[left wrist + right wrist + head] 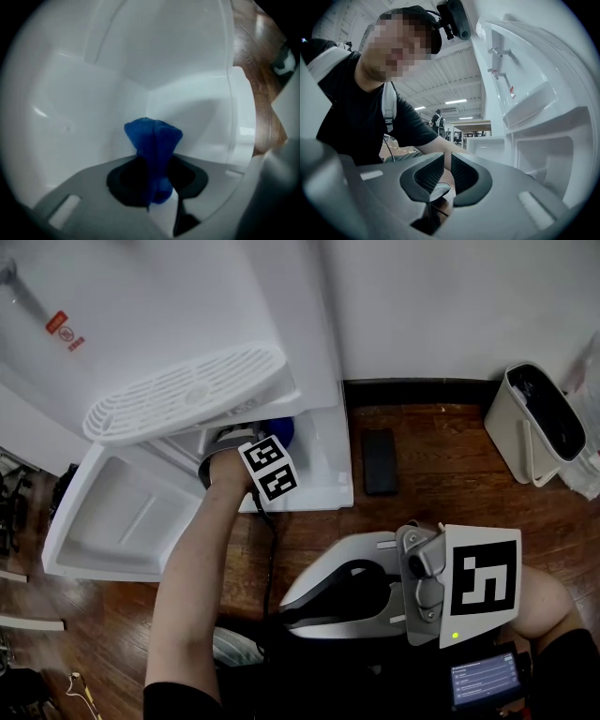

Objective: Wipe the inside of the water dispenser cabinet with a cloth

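Inside the white cabinet (84, 117) of the water dispenser (187, 296), I am holding the blue cloth (153, 140) with my left gripper (152, 185). Its jaws are pressing nearly together on the cloth, which is bunching up between them and sticking out in front, near the back corner of the cabinet. Whether the cloth is touching the wall, I cannot tell. Seen from the head view, my left arm (202, 559) is reaching down into the opening under the white drip tray (187, 390), and the cabinet door (112, 521) is standing open at the left. My right gripper (446, 173) is pointing level outside the dispenser, over the wooden floor (441, 465). Its jaws are closing on nothing.
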Demonstrator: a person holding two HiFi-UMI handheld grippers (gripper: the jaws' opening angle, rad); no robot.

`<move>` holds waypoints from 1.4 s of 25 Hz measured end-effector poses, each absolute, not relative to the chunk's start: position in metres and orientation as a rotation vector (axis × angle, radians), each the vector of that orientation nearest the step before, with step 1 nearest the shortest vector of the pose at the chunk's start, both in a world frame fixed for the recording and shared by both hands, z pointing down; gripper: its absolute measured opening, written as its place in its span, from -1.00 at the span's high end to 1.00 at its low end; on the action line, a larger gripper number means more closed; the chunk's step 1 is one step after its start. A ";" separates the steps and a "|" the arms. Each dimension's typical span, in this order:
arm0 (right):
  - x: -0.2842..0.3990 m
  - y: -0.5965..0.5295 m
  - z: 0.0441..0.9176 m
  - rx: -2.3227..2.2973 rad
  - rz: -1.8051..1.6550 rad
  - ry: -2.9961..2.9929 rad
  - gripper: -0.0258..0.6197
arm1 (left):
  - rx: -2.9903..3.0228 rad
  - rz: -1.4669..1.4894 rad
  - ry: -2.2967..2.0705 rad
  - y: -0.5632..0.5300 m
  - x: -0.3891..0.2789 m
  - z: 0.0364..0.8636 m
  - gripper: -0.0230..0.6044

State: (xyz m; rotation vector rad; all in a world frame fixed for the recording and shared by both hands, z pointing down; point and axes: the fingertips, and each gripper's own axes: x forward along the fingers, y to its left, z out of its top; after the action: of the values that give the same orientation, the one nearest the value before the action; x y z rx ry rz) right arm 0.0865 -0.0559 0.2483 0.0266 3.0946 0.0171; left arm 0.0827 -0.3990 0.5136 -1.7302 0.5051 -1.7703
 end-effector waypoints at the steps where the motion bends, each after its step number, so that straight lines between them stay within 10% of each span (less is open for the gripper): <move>1: 0.086 -0.056 0.250 0.025 0.020 3.101 0.77 | -1.728 -1.762 0.503 -0.393 0.081 0.514 0.56; 18: 0.112 -0.109 0.238 -0.260 -0.098 2.932 0.78 | -2.322 -1.978 0.308 -0.239 0.035 0.507 0.56; 27: 0.102 -0.136 0.259 -0.423 -0.302 2.992 0.76 | -3.324 -0.471 0.611 -0.130 0.027 0.265 0.56; 35: -0.002 -0.089 0.256 -0.068 -0.447 3.121 0.11 | -3.378 -0.267 0.469 -0.088 -0.011 0.243 0.56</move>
State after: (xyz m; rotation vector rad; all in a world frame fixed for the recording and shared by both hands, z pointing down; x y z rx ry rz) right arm -0.0022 -0.0893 0.2559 -0.0681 3.1211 -0.4466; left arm -0.0107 -0.0877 0.2432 -3.3776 0.4692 -0.2669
